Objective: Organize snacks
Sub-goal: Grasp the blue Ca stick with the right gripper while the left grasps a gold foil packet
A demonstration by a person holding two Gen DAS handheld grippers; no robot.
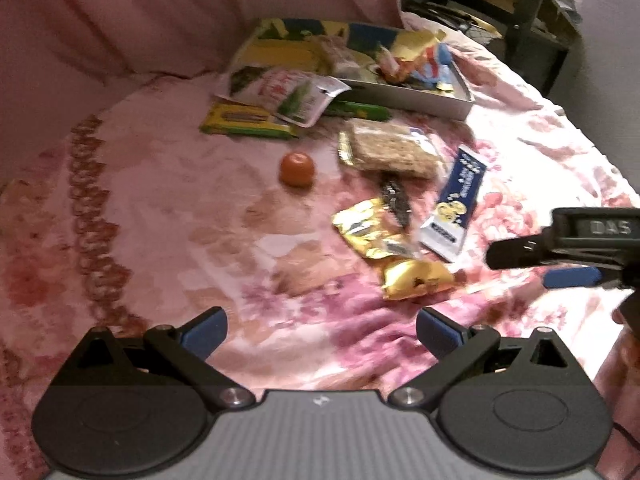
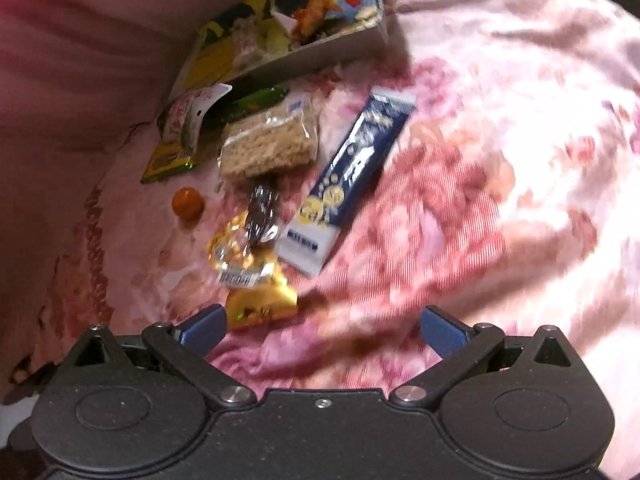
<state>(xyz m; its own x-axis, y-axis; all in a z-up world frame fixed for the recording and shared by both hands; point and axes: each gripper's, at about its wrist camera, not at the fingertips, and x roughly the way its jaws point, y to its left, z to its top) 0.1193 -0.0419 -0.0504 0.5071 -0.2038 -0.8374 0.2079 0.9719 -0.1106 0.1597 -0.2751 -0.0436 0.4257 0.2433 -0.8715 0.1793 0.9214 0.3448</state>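
Warm, dim indoor light, strong pink cast. Both views soft with motion blur; right wrist view worse, cloth (image 2: 500, 128) smeared and blown out toward 2 o'clock. Gold packet (image 1: 372, 228) shows glare. Fisheye bends scene, black vignette in corners. Short soft shadow beside orange ball (image 1: 297, 169). Shelf (image 1: 516, 4) at 1 o'clock dark, murky.

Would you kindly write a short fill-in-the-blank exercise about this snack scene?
1. The small round fruit on the floral cloth is ____ in colour.
2. Both grippers' jaws stand ____.
3. The long blue packet lies ____ the box, on the cloth.

Missing words: orange; open; outside
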